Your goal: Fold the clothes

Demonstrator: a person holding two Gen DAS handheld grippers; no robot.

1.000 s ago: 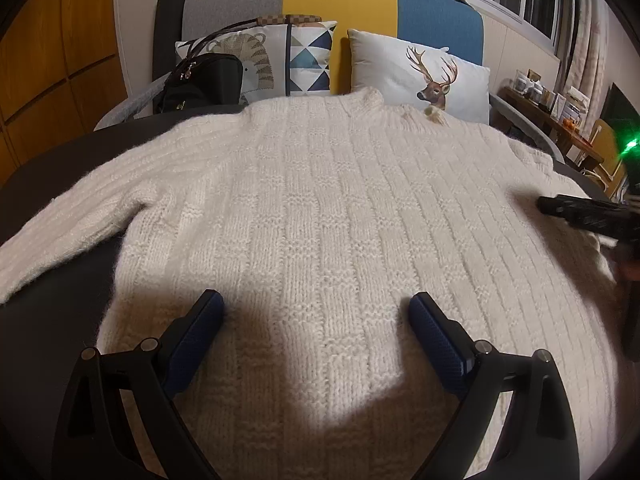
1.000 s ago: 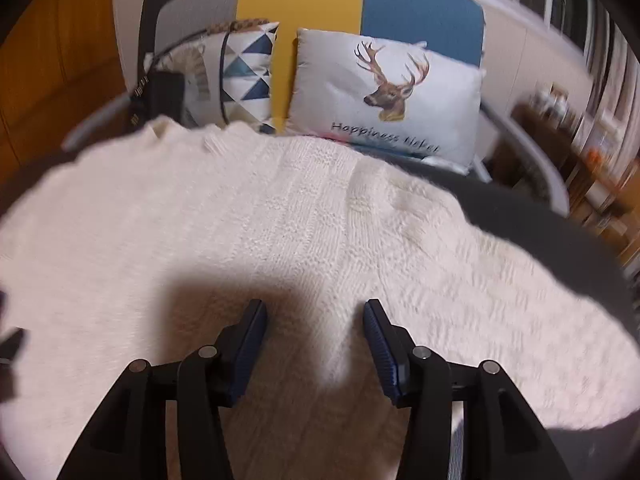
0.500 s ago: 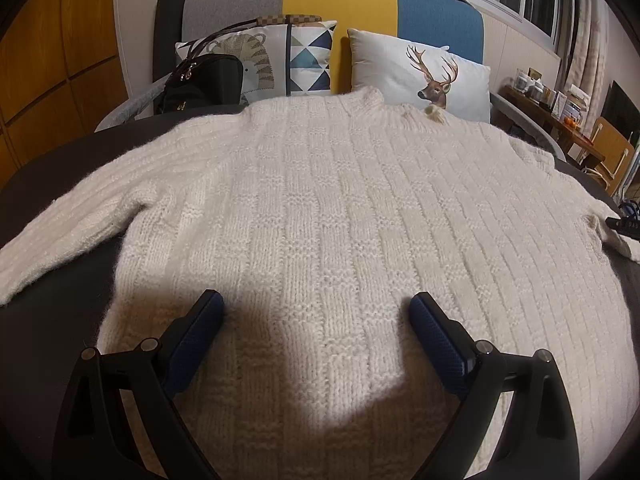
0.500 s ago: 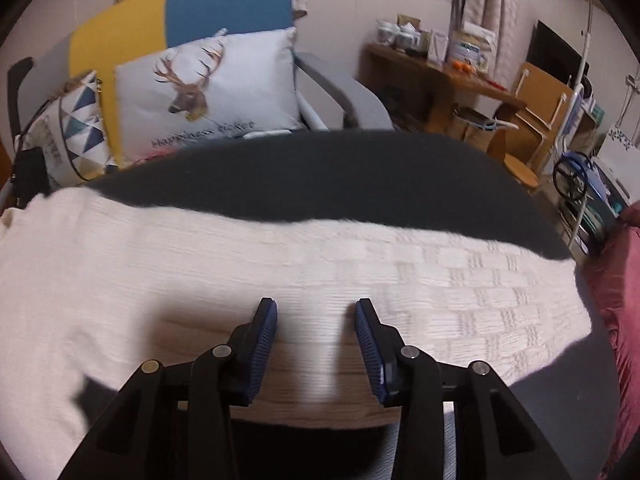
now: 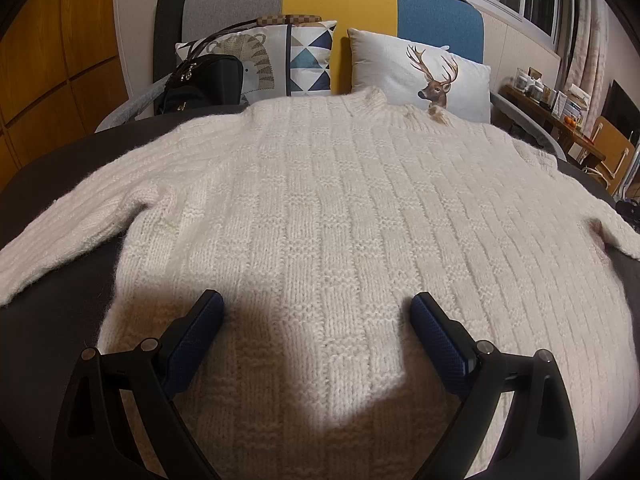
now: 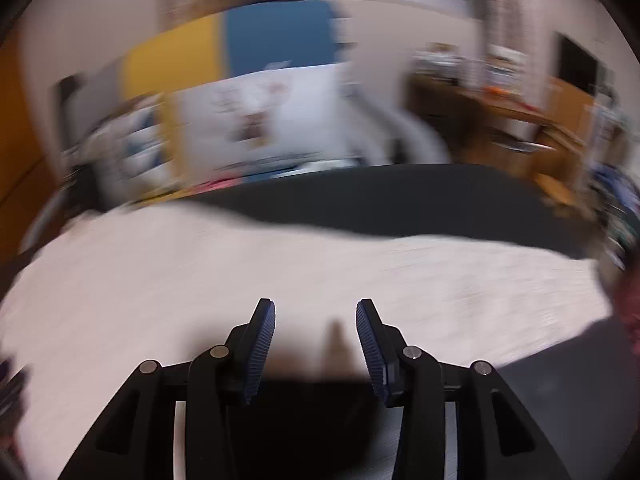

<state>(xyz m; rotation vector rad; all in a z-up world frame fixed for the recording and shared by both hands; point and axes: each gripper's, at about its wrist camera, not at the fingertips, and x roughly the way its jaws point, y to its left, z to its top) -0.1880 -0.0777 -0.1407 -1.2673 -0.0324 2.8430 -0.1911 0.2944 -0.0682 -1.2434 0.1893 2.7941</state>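
A cream knitted sweater lies flat on a dark round table, collar toward the sofa, sleeves spread left and right. My left gripper is wide open and empty, hovering over the sweater's hem. In the blurred right wrist view the right gripper is open and empty over the sweater's right sleeve, which lies across the table.
A sofa stands behind the table with a deer cushion, a patterned cushion and a black handbag. A wooden side table with small items and a chair stand at the right.
The right gripper has swung right off the sweater's body toward the right sleeve and has left the left wrist view. The left gripper has stayed still.
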